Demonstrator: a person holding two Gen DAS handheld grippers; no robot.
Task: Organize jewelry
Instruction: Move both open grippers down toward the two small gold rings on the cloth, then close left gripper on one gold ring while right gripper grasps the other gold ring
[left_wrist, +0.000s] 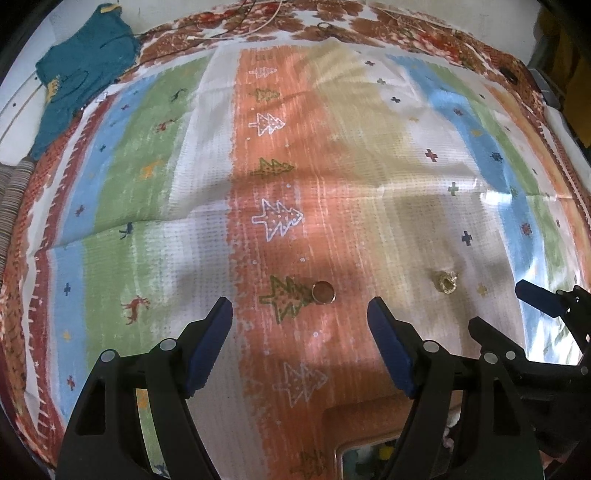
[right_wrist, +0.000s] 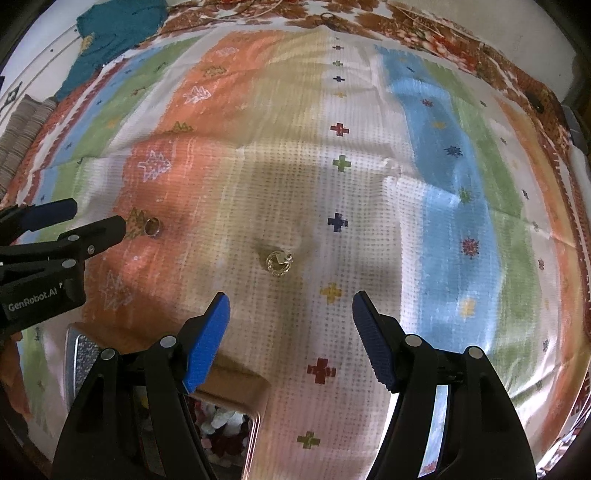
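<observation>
You are at the pick-up stage: two pieces lie loose on the striped cloth (right_wrist: 443, 155) and neither is in a grip yet. Your left gripper (left_wrist: 300, 314) hovers spread wide and empty, with the plain ring (left_wrist: 324, 292) just past its tips at about 12 o'clock, touching nothing. Your right gripper (right_wrist: 291, 308) is likewise wide and empty; the ornate gold ring (right_wrist: 279, 263) sits just beyond its tips, a shade toward 11 o'clock.

In the right wrist view the plain ring (right_wrist: 152, 226) lies at about 10 o'clock, just off the left gripper's (right_wrist: 99, 221) fingers — the two rings are well apart.

The jewelry box (right_wrist: 236, 380) shows at about 7 o'clock beneath your right gripper, its tray of small pieces partly hidden.

The next move, I judge, calls for bringing one gripper down square over its ring and closing narrowly — thin metal on soft cloth may slip or snag the weave.
</observation>
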